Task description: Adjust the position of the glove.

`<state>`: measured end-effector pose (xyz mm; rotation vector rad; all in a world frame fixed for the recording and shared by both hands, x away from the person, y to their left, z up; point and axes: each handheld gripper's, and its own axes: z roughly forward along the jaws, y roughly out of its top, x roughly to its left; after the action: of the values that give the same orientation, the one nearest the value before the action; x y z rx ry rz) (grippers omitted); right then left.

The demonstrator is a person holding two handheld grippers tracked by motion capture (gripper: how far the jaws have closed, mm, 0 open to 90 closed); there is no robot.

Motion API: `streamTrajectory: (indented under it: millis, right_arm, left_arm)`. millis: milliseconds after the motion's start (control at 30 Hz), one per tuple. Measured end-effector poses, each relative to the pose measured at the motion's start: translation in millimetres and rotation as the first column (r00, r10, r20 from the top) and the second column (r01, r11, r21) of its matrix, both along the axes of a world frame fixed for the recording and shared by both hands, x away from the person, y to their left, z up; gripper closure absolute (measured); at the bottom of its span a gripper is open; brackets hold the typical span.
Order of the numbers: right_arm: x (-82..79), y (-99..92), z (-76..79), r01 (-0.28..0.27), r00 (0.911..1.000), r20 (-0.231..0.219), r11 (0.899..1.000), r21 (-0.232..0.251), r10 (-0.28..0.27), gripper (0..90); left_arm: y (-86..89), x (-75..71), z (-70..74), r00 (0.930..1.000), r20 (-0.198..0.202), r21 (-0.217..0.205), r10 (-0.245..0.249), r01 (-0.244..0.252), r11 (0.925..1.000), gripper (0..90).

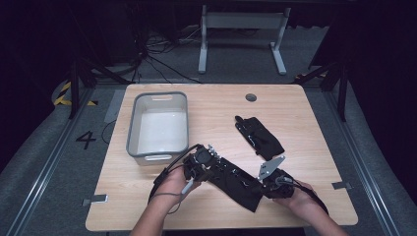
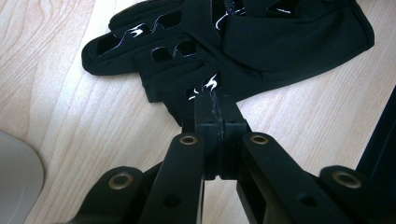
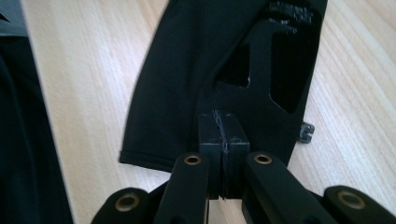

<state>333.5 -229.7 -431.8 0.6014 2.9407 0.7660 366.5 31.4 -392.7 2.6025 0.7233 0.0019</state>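
Between the left gripper's (image 2: 215,100) jaws we have the tip of one finger of the near glove (image 1: 231,179); the jaws are pressed fully together on that fabric, with the other fingers fanning away beyond and to the left of them. At the opposite end, the right gripper's (image 3: 218,116) jaws are likewise closed tight, pinching the cuff hem, and the palm with its cut-out panels stretches away ahead of them. So we hold this glove by both ends, and it lies low over the desk (image 1: 314,128), slack in the middle as far as we can judge from the high view.

To do this step well, we keep both pinches firm and move the two hands together, since a thin bite on one fingertip could slip if either hand pulls ahead. We judge the likely aim is to lift the glove and carry it towards the grey bin (image 1: 158,125), which sits beyond the left jaws and a little to their left. We raise both ends evenly before travelling, so the sagging middle clears the bin's rim. Well beyond the right jaws the second glove (image 1: 259,136) lies flat on the desk; we steer clear of it.
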Motion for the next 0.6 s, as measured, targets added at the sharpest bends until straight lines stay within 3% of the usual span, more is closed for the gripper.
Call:
streamTrajectory:
  millis: [167,600]
  right_arm:
    - [4.2,-3.7,-4.8,0.006,1.0,0.002,1.0,-0.013,-0.006,89.4]
    - [18.5,-22.5,-4.5,0.102,0.9946,0.021,0.995,-0.009,-0.102,89.4]
  left_arm:
    - [0.7,-0.1,0.1,1.0,-0.002,-0.003,0.002,-0.002,1.0,89.1]
    - [-4.4,-0.9,-5.6,0.9997,-0.019,0.017,-0.012,0.012,0.9998,89.5]
